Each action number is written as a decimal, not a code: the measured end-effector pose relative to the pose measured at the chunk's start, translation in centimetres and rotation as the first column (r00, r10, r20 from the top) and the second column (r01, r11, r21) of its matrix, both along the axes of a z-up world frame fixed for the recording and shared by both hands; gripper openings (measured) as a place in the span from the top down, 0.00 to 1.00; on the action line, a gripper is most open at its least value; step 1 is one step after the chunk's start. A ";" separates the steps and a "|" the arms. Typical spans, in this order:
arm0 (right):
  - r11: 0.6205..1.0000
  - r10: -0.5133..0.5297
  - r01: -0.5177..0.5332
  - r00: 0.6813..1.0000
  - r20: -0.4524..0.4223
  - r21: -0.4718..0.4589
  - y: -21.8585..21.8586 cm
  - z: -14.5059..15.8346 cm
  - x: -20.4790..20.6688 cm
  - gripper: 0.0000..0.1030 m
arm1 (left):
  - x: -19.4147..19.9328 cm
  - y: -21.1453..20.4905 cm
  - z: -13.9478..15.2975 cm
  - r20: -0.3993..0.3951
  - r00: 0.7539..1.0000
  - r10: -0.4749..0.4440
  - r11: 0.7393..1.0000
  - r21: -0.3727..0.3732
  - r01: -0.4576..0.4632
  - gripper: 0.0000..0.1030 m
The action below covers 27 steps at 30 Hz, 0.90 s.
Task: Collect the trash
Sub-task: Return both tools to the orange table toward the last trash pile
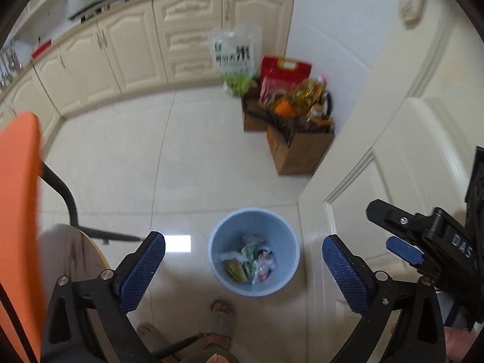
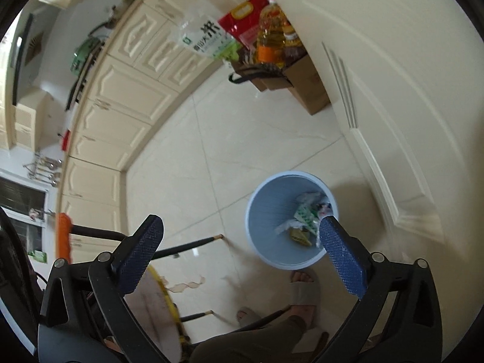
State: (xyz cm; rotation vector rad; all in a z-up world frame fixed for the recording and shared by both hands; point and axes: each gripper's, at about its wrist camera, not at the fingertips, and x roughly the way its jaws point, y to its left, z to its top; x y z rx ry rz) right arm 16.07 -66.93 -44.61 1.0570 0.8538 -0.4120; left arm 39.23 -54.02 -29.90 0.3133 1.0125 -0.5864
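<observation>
Below, a round blue plastic bin (image 1: 253, 251) holds crinkled wrappers (image 1: 249, 261) — glossy tiles around.

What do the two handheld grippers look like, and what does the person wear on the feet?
Both the left gripper and the right gripper have black frames with silver screws and blue textured pads. White letters "DAS" mark the right one's body. The person wears grey open-toed slippers and dark trousers.

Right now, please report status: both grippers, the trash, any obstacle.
Left gripper open, empty. Right gripper open, empty. Wrappers lying in round pale-blue plastic bin. Nothing blocking bin mouth.
</observation>
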 end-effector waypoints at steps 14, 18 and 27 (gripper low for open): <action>0.987 0.065 -0.038 0.983 0.174 -0.153 7.3 13.0 -1.5 0.00 | -9.4 14.1 9.9 0.201 0.979 0.030 0.982 -0.190 0.009 0.01; 0.975 0.124 -0.080 0.970 0.207 -0.209 11.0 16.5 -0.9 0.00 | -12.0 20.1 11.4 0.248 0.965 0.085 0.973 -0.229 -0.026 0.01; 0.921 0.298 -0.215 0.925 0.234 -0.325 20.8 22.5 1.6 0.00 | -19.0 31.7 13.7 0.312 0.923 0.224 0.944 -0.304 -0.126 0.01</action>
